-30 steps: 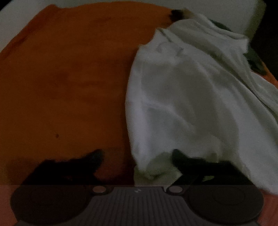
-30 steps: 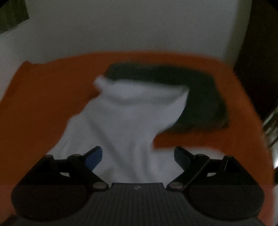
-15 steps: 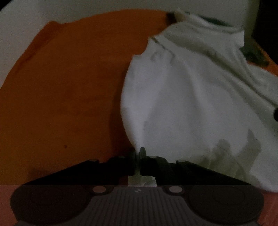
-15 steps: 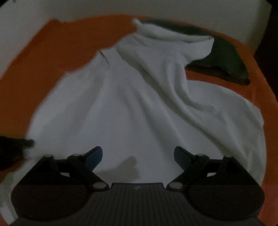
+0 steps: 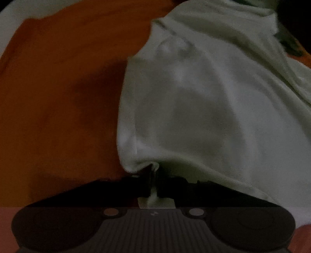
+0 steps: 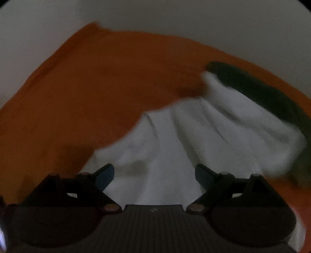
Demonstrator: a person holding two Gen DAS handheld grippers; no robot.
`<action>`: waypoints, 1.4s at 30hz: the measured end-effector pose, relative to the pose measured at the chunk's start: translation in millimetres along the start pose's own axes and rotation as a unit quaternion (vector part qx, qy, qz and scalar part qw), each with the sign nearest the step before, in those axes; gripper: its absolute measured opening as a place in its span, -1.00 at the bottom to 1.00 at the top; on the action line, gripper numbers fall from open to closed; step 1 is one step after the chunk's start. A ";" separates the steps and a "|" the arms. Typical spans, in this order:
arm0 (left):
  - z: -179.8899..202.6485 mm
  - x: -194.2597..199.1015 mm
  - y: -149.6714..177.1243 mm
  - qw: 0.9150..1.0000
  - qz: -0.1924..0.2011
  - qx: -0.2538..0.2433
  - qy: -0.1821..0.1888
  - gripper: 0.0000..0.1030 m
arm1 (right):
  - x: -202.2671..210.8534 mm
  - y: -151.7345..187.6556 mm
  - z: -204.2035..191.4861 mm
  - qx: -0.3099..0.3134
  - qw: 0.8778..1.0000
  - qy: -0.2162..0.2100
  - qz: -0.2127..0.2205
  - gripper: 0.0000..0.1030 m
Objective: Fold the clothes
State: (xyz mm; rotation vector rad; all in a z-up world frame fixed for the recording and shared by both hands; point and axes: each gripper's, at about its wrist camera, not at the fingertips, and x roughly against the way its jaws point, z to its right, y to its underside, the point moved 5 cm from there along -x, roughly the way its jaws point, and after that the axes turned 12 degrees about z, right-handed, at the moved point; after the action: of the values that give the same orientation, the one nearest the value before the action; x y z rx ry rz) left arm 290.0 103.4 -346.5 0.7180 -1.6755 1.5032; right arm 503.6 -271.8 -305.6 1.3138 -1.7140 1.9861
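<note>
A white garment [image 5: 204, 101] lies rumpled on an orange bed sheet [image 5: 58, 93]. My left gripper [image 5: 153, 175] is shut on the garment's near edge, and a bit of white cloth shows between its fingers. In the right wrist view the same white garment [image 6: 194, 140] spreads from the gripper toward the upper right. My right gripper [image 6: 154, 173] stands open just above the cloth, with nothing between its blue-padded fingers [image 6: 106, 175].
A dark garment [image 6: 262, 93] lies partly under the far end of the white one, and its dark garment edge [image 5: 291, 42] shows at the upper right. The orange sheet [image 6: 97, 87] is bare to the left. A pale wall [image 6: 155, 17] runs behind the bed.
My left gripper went from open to shut on the white garment's edge and the cloth now bunches at it. My right gripper, still open, swung left, so the garment now sits toward the right.
</note>
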 end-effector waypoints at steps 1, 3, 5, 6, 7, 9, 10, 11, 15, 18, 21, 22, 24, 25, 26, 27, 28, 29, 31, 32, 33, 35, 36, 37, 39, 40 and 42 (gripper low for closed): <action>-2.2 0.4 2.1 1.000 0.006 0.007 0.011 -0.92 | -32.0 -16.1 3.1 0.026 0.999 -0.024 -0.008 0.79; -7.3 1.3 6.4 0.999 0.018 0.021 0.034 -0.92 | -82.4 -32.6 5.5 0.077 0.995 -0.053 -0.038 0.79; -15.6 0.7 12.1 0.997 0.025 0.036 0.056 -0.93 | -116.7 -37.9 7.5 0.115 0.990 -0.065 -0.052 0.78; -19.1 0.4 14.7 0.997 0.027 0.044 0.065 -0.93 | -129.0 -37.8 7.7 0.132 0.988 -0.055 -0.060 0.77; -22.3 1.1 16.8 0.996 0.030 0.054 0.071 -0.93 | -136.6 -37.6 7.0 0.149 0.985 -0.050 -0.066 0.77; -28.2 2.6 20.8 0.993 0.035 0.072 0.082 -0.93 | -142.7 -40.5 6.0 0.181 0.982 -0.024 -0.044 0.76; -29.2 3.7 21.6 0.992 0.035 0.084 0.083 -0.93 | -143.3 -44.3 5.4 0.190 0.981 -0.005 -0.035 0.76; -30.2 4.7 22.5 0.991 0.034 0.096 0.085 -0.93 | -144.5 -47.6 4.1 0.189 0.982 0.001 -0.029 0.75; -33.1 9.4 24.9 0.989 0.037 0.117 0.086 -0.93 | -153.3 -52.6 -4.7 0.193 0.981 0.003 -0.037 0.55; -34.8 13.1 26.1 0.988 0.041 0.119 0.086 -0.93 | -168.0 -41.9 -15.7 0.252 0.965 -0.005 -0.075 0.45; -36.5 16.9 27.2 0.988 0.045 0.121 0.085 -0.93 | -180.8 -33.6 -23.1 0.289 0.953 -0.007 -0.089 0.45; -37.2 18.1 27.8 0.988 0.046 0.121 0.085 -0.93 | -186.0 -31.2 -25.5 0.299 0.950 -0.007 -0.092 0.45; -39.0 20.5 30.3 0.988 0.046 0.119 0.088 -0.92 | -202.6 -25.9 -26.6 0.307 0.946 -0.009 -0.102 0.45; -40.2 21.1 30.9 0.988 0.045 0.120 0.090 -0.92 | -211.4 -22.2 -28.1 0.319 0.941 -0.013 -0.116 0.45; -42.5 19.8 29.8 0.986 0.038 0.129 0.095 -0.90 | -218.5 -15.5 -29.9 0.340 0.930 -0.018 -0.140 0.45; -44.8 18.6 28.6 0.985 0.032 0.137 0.100 -0.89 | -225.2 -8.9 -31.4 0.362 0.917 -0.023 -0.163 0.54; -47.1 17.4 27.4 0.984 0.026 0.145 0.104 -0.75 | -229.1 -3.7 -30.5 0.388 0.902 -0.026 -0.186 0.58; -49.4 16.3 26.2 0.982 0.019 0.154 0.109 -0.53 | -229.7 -4.8 -28.6 0.403 0.895 -0.030 -0.188 0.59; -55.0 22.0 19.1 0.980 0.022 0.160 0.114 -0.08 | -223.9 -18.7 -22.1 0.387 0.903 -0.050 -0.183 0.61; -58.1 27.2 14.1 0.980 0.028 0.161 0.116 0.01 | -218.2 -27.8 -17.6 0.373 0.909 -0.066 -0.174 0.61; -60.3 31.9 8.9 0.980 0.033 0.159 0.118 0.08 | -212.3 -36.7 -12.9 0.361 0.914 -0.081 -0.166 0.62; -59.5 38.5 -2.9 0.981 0.040 0.141 0.125 0.71 | -199.7 -49.1 1.4 0.374 0.908 -0.092 -0.164 0.67; -58.7 40.0 -7.2 0.981 0.042 0.135 0.130 0.79 | -197.3 -50.5 9.2 0.382 0.903 -0.095 -0.174 0.67; -56.4 36.5 -7.2 0.980 0.039 0.135 0.139 0.86 | -194.8 -51.9 17.0 0.391 0.897 -0.099 -0.183 0.68; -51.8 29.5 -7.1 0.978 0.033 0.137 0.156 0.93 | -194.2 -45.9 26.9 0.423 0.875 -0.107 -0.208 0.73; -49.5 26.1 -7.0 0.976 0.030 0.137 0.165 0.96 | -195.7 -39.5 29.4 0.446 0.860 -0.112 -0.222 0.75; -45.5 18.8 -5.6 0.973 0.023 0.140 0.181 0.97 | -199.3 -25.1 32.3 0.496 0.825 -0.126 -0.240 0.76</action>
State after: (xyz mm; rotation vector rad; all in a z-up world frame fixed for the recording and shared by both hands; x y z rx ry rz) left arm 291.8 148.8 -326.9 0.5098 -1.2304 1.8027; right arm 651.4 -217.1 -434.2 2.0837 -0.1665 2.4711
